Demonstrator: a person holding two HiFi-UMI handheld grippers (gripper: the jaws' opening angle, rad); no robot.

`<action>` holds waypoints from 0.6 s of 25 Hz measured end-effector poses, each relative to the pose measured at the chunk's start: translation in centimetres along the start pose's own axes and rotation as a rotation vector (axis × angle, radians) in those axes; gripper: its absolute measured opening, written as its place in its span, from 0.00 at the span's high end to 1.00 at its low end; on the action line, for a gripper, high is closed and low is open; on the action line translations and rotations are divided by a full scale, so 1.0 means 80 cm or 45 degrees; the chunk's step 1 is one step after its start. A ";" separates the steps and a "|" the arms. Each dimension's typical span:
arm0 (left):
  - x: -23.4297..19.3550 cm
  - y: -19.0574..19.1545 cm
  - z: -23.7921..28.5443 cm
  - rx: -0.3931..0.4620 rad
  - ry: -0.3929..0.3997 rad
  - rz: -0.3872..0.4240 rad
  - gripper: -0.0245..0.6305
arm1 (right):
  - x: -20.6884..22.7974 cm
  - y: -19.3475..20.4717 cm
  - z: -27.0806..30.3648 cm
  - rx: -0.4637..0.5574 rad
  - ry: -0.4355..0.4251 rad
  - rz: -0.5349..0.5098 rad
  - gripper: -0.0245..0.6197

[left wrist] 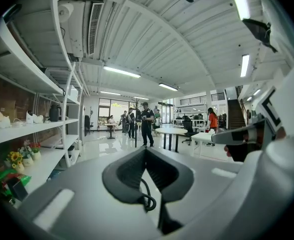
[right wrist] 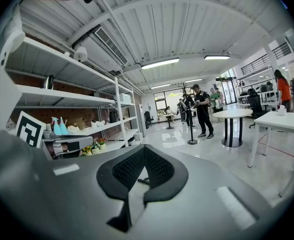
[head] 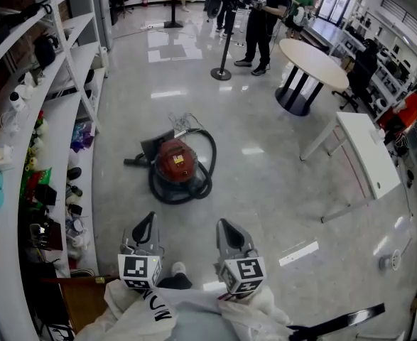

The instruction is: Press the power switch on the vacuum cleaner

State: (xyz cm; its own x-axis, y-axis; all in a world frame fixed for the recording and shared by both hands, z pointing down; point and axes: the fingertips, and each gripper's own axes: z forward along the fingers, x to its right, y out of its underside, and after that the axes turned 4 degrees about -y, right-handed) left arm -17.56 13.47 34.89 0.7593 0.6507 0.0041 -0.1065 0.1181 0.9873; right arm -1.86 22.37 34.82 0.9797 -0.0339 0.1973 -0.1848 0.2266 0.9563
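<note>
A red canister vacuum cleaner [head: 177, 160] sits on the glossy floor, its black hose [head: 208, 163] looped round it and a dark nozzle lying at its left. No switch can be made out at this distance. My left gripper [head: 148, 219] and right gripper [head: 224, 224] are held side by side near my body, well short of the vacuum and apart from it. Both are shut with nothing between the jaws. In the left gripper view the gripper [left wrist: 147, 149] points across the room, and a loop of black hose [left wrist: 148, 200] shows below its closed tips. The right gripper [right wrist: 143, 148] also points level.
White shelving [head: 52, 112] with small items runs along the left. A round table [head: 311, 59] and a white rectangular table [head: 368, 151] stand to the right. A stanchion post [head: 221, 69] and several people [head: 261, 16] are at the far end.
</note>
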 end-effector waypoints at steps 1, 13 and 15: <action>-0.004 0.000 0.005 0.000 0.003 -0.004 0.96 | 0.000 -0.001 0.005 -0.002 0.003 -0.003 0.96; -0.050 -0.005 0.046 0.010 0.027 -0.017 0.96 | -0.006 -0.018 0.062 0.001 0.035 -0.032 0.96; -0.058 -0.003 0.049 0.007 0.022 -0.019 0.96 | -0.009 -0.017 0.067 -0.002 0.035 -0.034 0.96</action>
State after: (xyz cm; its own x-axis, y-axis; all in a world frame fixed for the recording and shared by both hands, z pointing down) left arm -18.53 7.52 35.24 0.7495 0.6618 -0.0137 -0.0914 0.1239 0.9881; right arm -2.69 16.88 34.53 0.9861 -0.0128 0.1657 -0.1585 0.2277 0.9607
